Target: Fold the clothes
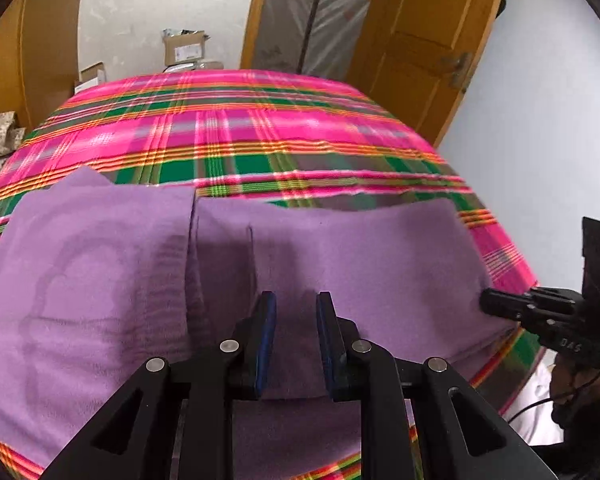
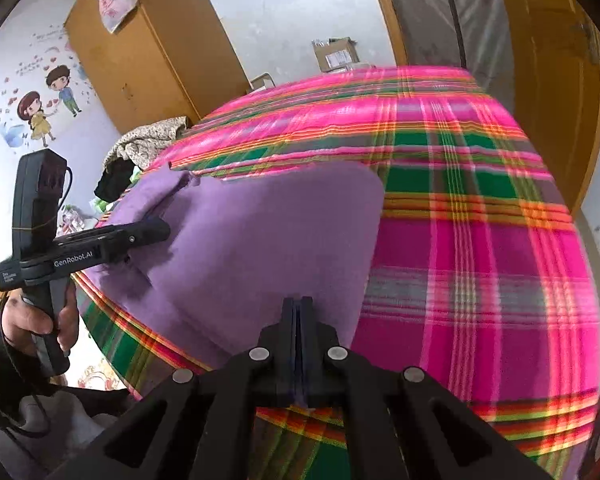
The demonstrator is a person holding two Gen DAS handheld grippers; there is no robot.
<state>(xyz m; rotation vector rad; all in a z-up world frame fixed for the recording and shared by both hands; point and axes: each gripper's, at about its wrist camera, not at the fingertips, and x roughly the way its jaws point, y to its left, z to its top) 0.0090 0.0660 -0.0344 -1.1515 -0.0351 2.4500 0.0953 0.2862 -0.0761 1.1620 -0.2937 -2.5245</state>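
Observation:
A purple garment lies partly folded on the near part of a bed with a pink and green plaid cover. One flap overlaps another near its middle. My left gripper is shut on a thick fold of the garment at its near edge, and purple cloth fills the gap between its pads. In the right wrist view the left gripper meets the garment from the left. My right gripper has its pads pressed together on the garment's near right edge. The left wrist view shows the right gripper pinching that corner.
The plaid cover stretches far and right of the garment. Cardboard boxes stand past the bed's far end. A wooden door is at the right. A heap of clothes lies off the bed's left side. A person's hand grips the left handle.

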